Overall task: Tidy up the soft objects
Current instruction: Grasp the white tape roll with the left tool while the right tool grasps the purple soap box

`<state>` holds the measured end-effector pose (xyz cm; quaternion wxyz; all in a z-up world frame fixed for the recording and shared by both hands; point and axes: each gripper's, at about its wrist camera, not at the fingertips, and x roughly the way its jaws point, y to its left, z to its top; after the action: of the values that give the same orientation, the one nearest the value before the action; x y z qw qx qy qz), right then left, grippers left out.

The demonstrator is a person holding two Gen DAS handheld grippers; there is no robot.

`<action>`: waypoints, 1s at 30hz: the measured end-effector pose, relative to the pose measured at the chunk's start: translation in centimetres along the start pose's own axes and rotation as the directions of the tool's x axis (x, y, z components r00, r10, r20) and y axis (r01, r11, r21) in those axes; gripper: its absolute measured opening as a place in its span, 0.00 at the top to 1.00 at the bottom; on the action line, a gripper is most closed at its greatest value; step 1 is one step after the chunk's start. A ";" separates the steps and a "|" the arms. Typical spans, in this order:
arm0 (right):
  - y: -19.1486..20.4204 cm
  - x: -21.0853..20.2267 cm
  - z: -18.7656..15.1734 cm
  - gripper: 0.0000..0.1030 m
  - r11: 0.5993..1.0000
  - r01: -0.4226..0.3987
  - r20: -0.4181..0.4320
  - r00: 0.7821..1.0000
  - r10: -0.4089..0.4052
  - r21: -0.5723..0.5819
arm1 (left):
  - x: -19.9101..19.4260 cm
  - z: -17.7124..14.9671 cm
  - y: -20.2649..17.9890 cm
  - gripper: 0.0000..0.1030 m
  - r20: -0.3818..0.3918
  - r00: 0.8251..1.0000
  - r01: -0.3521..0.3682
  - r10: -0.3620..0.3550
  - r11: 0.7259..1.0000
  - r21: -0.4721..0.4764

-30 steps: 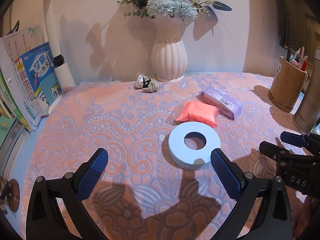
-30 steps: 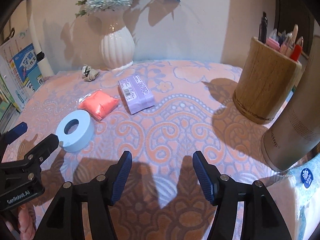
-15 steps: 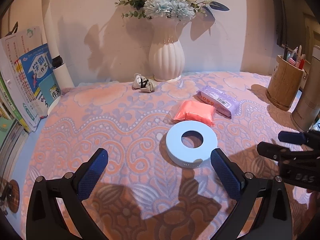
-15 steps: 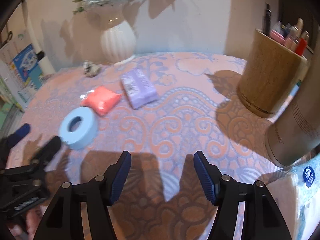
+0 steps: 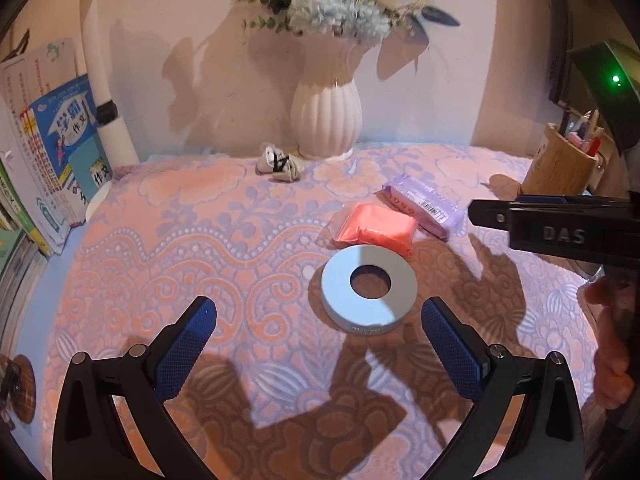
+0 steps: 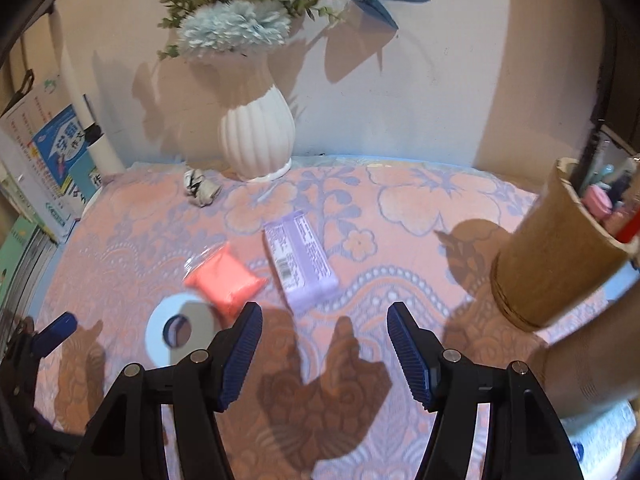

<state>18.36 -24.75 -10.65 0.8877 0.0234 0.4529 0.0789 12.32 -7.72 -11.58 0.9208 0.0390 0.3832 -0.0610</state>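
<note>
A coral-pink soft pack (image 5: 376, 229) (image 6: 225, 280) lies mid-table, touching a purple wrapped pack (image 5: 425, 205) (image 6: 301, 260) on its right. Just in front of the pink pack sits a pale blue ring (image 5: 369, 290) (image 6: 181, 335). My left gripper (image 5: 320, 340) is open and empty, hovering near the front of the ring. In the right wrist view, my right gripper (image 6: 324, 340) is open and empty, above the cloth just short of the purple pack. Seen from the left wrist, it reaches in from the right (image 5: 496, 210). A small crumpled grey bundle (image 5: 279, 164) (image 6: 201, 188) lies by the vase.
A white ribbed vase (image 5: 326, 118) (image 6: 258, 136) with flowers stands at the back. Books (image 5: 48, 152) line the left edge. A wooden pen holder (image 5: 562, 164) (image 6: 560, 256) and a grey cylinder (image 6: 592, 364) stand on the right. A patterned pink cloth (image 5: 180, 240) covers the table.
My right gripper has risen and moved forward toward the purple pack, now reaching higher into the left wrist view. The left gripper has stayed put, and the objects have not moved.
</note>
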 end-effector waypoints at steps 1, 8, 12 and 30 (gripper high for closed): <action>0.0 0.5 0.2 0.39 1.000 -0.001 -0.001 1.000 0.001 -0.001 | 0.5 0.2 -0.1 0.01 -0.016 1.000 0.024 -0.024 1.000 -0.014; -0.2 4.5 0.4 0.39 0.999 -0.036 -0.058 0.998 0.036 -0.001 | 3.9 0.0 0.0 0.01 -0.112 0.985 0.117 -0.128 0.988 -0.096; 0.5 6.4 0.8 0.39 0.999 -0.034 -0.069 0.997 0.032 -0.021 | 4.4 0.7 -0.4 0.01 -0.118 0.983 0.129 -0.140 0.987 -0.094; 0.2 -0.1 -3.9 0.61 0.999 0.027 -0.025 0.999 -0.028 -0.024 | 1.3 -1.2 -0.4 0.38 -0.103 0.987 0.119 -0.121 0.993 -0.021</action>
<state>15.16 -24.72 -12.87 0.8832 0.0056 0.4633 0.0724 12.36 -8.08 -13.38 0.8946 0.0119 0.4326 -0.1114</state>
